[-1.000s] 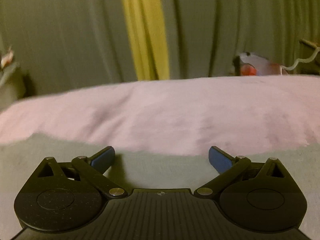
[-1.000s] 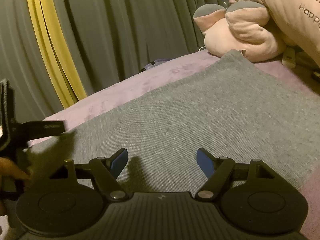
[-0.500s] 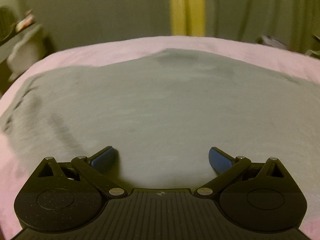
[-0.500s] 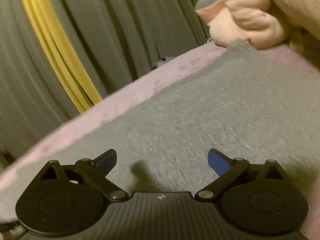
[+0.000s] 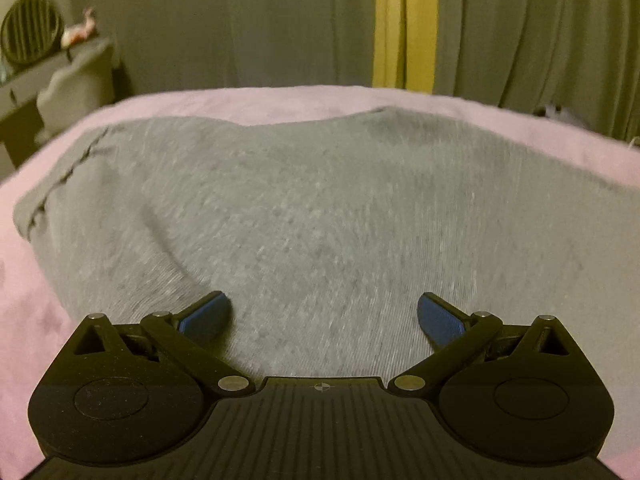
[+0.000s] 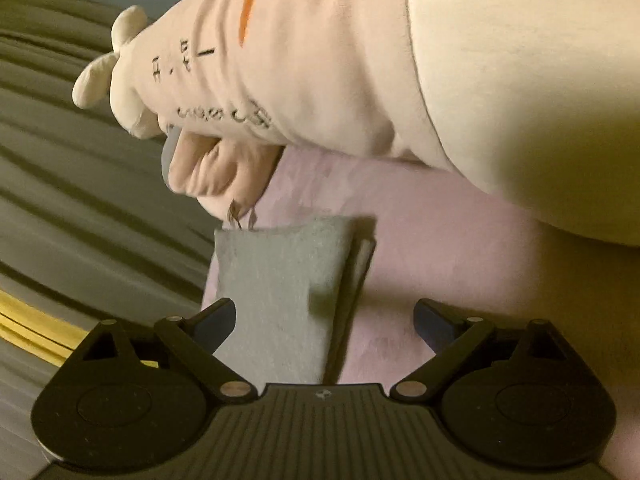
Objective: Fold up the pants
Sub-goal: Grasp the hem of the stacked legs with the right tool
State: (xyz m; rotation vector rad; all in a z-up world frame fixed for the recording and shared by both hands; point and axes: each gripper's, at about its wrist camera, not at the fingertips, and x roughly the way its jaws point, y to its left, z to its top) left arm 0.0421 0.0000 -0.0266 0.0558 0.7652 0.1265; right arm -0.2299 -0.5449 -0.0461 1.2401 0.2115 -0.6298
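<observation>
Grey knit pants (image 5: 320,208) lie spread flat on a pink bed cover (image 5: 240,100). In the left wrist view they fill the middle, with a seamed edge at the left. My left gripper (image 5: 324,316) is open and empty, low over the grey cloth. In the right wrist view a narrow end of the pants (image 6: 280,280) runs away from me, ending in a hem. My right gripper (image 6: 324,316) is open and empty, its left finger (image 6: 212,320) over the cloth, its right finger (image 6: 436,320) over the pink cover.
A large cream plush toy (image 6: 400,60) with a carrot print lies just beyond the pant end. Grey-green curtains with a yellow strip (image 5: 404,24) hang behind the bed. A shelf with a round fan (image 5: 32,36) stands at the far left.
My left gripper has pulled back and tilted down, from the bed edge to over the pants. My right gripper has swung right, from the broad cloth to the narrow pant end by the plush toy.
</observation>
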